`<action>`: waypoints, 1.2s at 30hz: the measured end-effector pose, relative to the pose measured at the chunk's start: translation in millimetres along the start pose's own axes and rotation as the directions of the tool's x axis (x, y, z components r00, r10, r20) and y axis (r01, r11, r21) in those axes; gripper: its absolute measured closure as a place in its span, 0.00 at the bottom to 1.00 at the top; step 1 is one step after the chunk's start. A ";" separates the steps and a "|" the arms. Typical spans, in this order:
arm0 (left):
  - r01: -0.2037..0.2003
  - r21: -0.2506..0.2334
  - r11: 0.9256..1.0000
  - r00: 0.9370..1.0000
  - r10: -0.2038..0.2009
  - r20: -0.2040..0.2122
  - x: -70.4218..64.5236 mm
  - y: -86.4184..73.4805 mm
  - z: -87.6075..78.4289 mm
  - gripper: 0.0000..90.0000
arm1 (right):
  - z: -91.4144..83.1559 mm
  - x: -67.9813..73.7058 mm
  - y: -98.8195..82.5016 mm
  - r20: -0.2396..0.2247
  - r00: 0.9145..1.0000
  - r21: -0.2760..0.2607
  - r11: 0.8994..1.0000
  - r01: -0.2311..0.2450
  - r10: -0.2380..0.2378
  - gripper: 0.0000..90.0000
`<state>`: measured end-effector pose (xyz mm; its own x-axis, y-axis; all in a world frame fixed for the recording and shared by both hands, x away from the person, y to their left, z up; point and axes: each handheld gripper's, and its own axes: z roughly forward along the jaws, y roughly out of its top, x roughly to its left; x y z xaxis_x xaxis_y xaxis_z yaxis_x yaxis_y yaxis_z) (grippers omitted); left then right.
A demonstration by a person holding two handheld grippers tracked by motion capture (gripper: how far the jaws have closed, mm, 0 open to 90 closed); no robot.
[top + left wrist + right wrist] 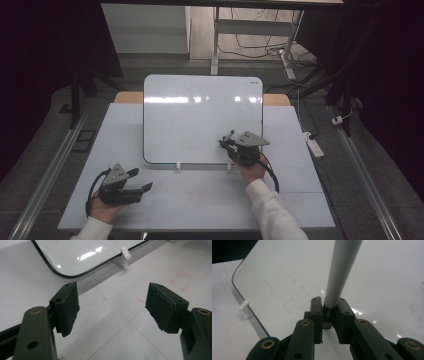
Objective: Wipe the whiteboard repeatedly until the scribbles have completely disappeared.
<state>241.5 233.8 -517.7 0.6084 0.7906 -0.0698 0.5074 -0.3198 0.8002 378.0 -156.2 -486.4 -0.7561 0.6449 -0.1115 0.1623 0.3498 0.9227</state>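
Right gripper view: right tongs (329, 307) clench a grey marker (340, 272) pointing straight ahead; left tongs (112, 307) gape empty.

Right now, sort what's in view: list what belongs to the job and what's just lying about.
In the job:
- whiteboard
- grey marker, clamped in the right tongs

Lying about:
- left tongs, open and empty
- power strip on the floor
- red square mark on the table

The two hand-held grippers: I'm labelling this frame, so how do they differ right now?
The left hand-held gripper has its jaws wide apart with nothing between them; the right hand-held gripper is shut on a slim grey marker pen. The left sits over the white tabletop; the right reaches over the glossy white whiteboard. Both have black jaws.
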 end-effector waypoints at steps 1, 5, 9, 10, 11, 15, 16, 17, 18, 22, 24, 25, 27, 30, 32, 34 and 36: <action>0.000 0.002 1.000 1.000 0.000 0.000 0.3 0.1 0.7 0.30 | 1.4 4.9 -0.7 -0.014 1.000 0.018 1.000 0.016 -0.016 0.87; -0.002 0.003 1.000 1.000 0.002 0.001 -0.4 0.1 0.7 0.30 | 7.5 19.0 -4.6 -0.068 0.994 0.047 0.995 0.092 -0.089 0.87; 0.000 -0.001 1.000 1.000 0.000 -0.001 -0.1 0.0 -0.2 0.30 | -1.7 -1.4 -1.7 0.010 1.000 -0.007 1.000 0.019 -0.019 0.87; 0.001 -0.001 1.000 1.000 -0.001 0.000 0.2 0.1 0.2 0.30 | -1.8 -0.4 -2.2 0.014 1.000 -0.010 1.000 0.008 -0.007 0.87; 0.001 0.001 1.000 1.000 -0.001 0.000 0.4 0.1 0.6 0.30 | -0.1 4.0 -3.0 0.000 1.000 0.000 1.000 0.022 -0.022 0.87; -0.001 0.000 1.000 1.000 0.001 0.000 -0.3 0.0 0.0 0.30 | 3.3 8.3 -3.2 -0.031 0.997 0.014 0.998 0.064 -0.064 0.87; -0.002 0.000 1.000 1.000 0.002 0.000 -0.1 -0.1 -0.4 0.30 | 1.0 2.8 -1.6 -0.001 0.999 -0.002 0.999 0.048 -0.048 0.87; -0.001 -0.002 1.000 1.000 0.001 0.000 0.0 -0.1 -0.4 0.30 | -1.9 -3.2 0.6 0.035 0.999 -0.014 0.999 0.031 -0.030 0.87; 0.000 -0.002 1.000 1.000 0.000 -0.001 0.2 0.0 -0.2 0.30 | -3.2 -8.4 2.1 0.044 0.999 -0.026 1.000 0.015 -0.014 0.87; 0.000 0.001 1.000 1.000 0.000 0.000 0.5 0.1 0.8 0.30 | 1.3 -2.5 1.4 0.012 1.000 -0.022 1.000 0.009 -0.009 0.87; 0.002 0.001 1.000 1.000 -0.002 -0.001 0.6 0.1 0.6 0.30 | 7.0 8.4 -0.4 -0.032 0.998 0.000 0.999 0.054 -0.054 0.87; 0.001 0.000 1.000 1.000 -0.001 -0.001 0.4 0.1 0.4 0.30 | 8.4 9.7 0.6 -0.028 0.998 0.001 0.998 0.059 -0.059 0.87; -0.002 -0.001 1.000 1.000 0.002 -0.001 -0.1 0.0 -0.2 0.31 | 8.7 2.7 4.1 -0.007 1.000 -0.024 0.999 0.028 -0.028 0.87; -0.001 -0.001 1.000 1.000 0.001 -0.001 0.3 0.0 0.0 0.31 | 9.8 -4.2 9.7 0.013 1.000 -0.045 0.999 -0.014 0.014 0.87; 0.001 -0.001 1.000 1.000 -0.001 -0.001 0.9 0.0 0.1 0.31 | 14.4 4.7 8.4 -0.027 1.000 -0.023 1.000 0.015 -0.015 0.87; 0.001 -0.001 1.000 1.000 -0.001 -0.001 0.9 -0.1 0.1 0.31 | 17.3 13.6 7.7 -0.044 0.996 0.001 0.997 0.072 -0.072 0.87; -0.003 -0.002 1.000 1.000 0.003 0.000 0.0 -0.1 -0.4 0.31 | 15.7 6.7 9.6 -0.019 0.999 -0.018 0.999 0.043 -0.043 0.87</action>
<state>241.2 234.0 -517.5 0.6095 0.7899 -0.0676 0.5047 -0.3208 0.8015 384.4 -137.9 -484.1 -0.7746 0.6158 -0.1442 0.1182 0.3649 0.9235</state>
